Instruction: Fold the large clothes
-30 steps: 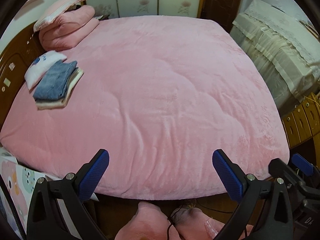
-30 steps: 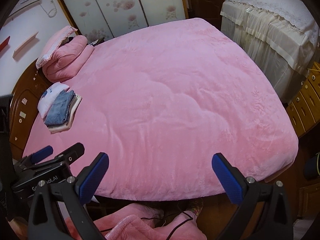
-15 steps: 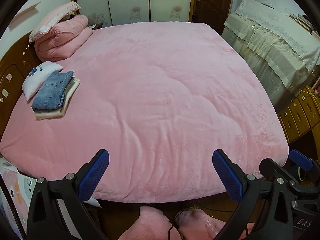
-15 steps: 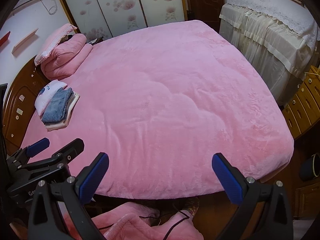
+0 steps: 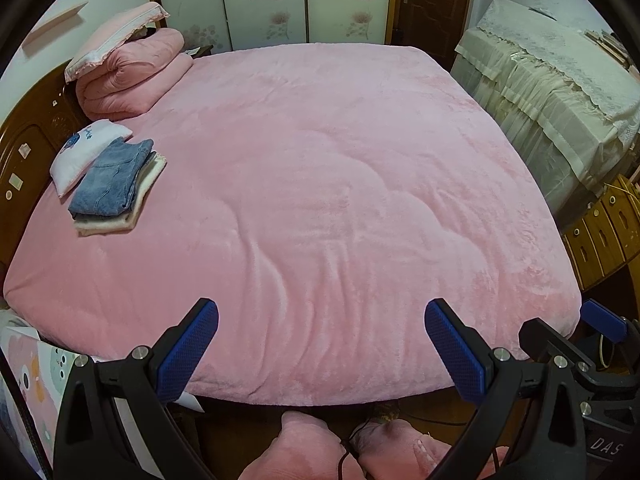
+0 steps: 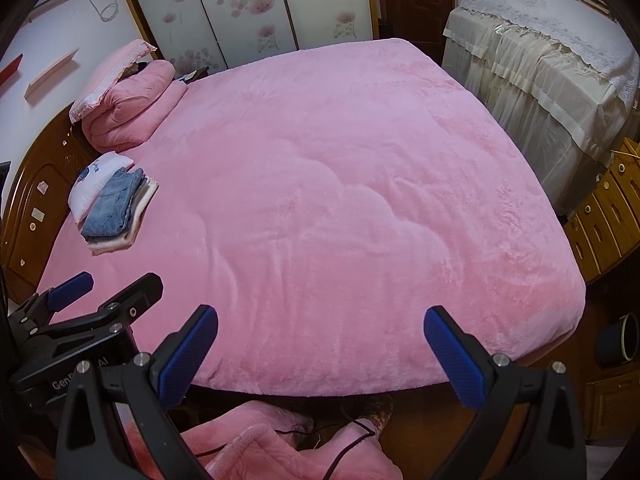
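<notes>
A folded stack lies near the headboard, blue jeans [image 5: 114, 178] [image 6: 114, 204] on top of a cream garment [image 5: 140, 200], with a white printed piece [image 5: 86, 152] beside it. My left gripper [image 5: 320, 312] is open and empty above the near edge of the pink blanket [image 5: 340, 160]. My right gripper [image 6: 321, 316] is open and empty too, over the same edge of the blanket [image 6: 340, 168]. Each gripper shows in the other's view: the right gripper [image 5: 560, 316], the left gripper [image 6: 114, 286]. Pink plush fabric [image 6: 248, 440] [image 5: 312, 448] sits low by the bed; I cannot tell if it is worn.
A rolled pink quilt with a pillow [image 5: 128, 68] lies at the bed's far left corner. A wooden headboard [image 5: 28, 148] lines the left side. A lace-covered piece of furniture [image 5: 560, 92] and wooden drawers [image 5: 600, 232] stand on the right. A black cable [image 6: 352, 436] trails across the floor.
Both views have drawn back and tilted up slightly, so more of the far wall shows. Both grippers stay open and empty.
</notes>
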